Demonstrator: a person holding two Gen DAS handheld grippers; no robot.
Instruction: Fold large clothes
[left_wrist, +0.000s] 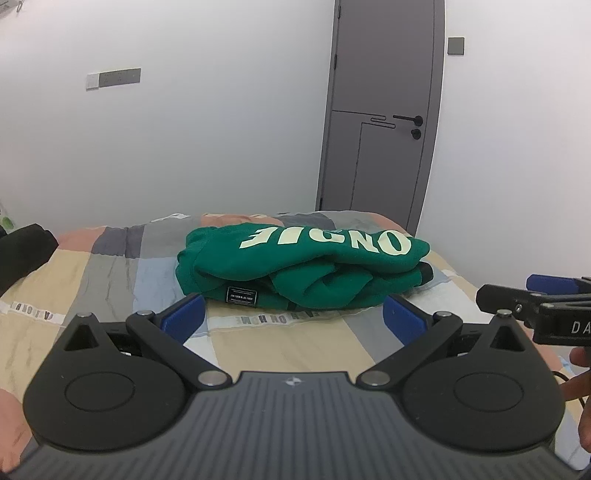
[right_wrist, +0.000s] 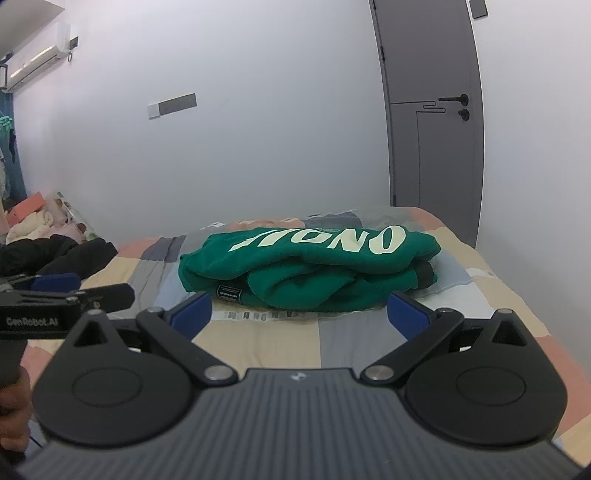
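Observation:
A green sweatshirt (left_wrist: 303, 269) with pale lettering lies folded into a thick bundle on the patchwork bedspread (left_wrist: 110, 266), a small black label on its near edge. My left gripper (left_wrist: 295, 317) is open just short of that edge, its blue pads wide apart with nothing between them. In the right wrist view the same sweatshirt (right_wrist: 310, 269) sits ahead of my right gripper (right_wrist: 301, 312), which also stands open and empty, close to the bundle's near edge. Each gripper shows at the side of the other's view: the right gripper (left_wrist: 532, 299) and the left gripper (right_wrist: 70, 288).
Dark clothes (right_wrist: 62, 254) lie heaped at the bed's left side, with pillows and soft things (right_wrist: 33, 218) behind them. A white wall and a grey door (left_wrist: 384, 110) stand beyond the bed. A person's hand (left_wrist: 580, 391) holds the right gripper's handle.

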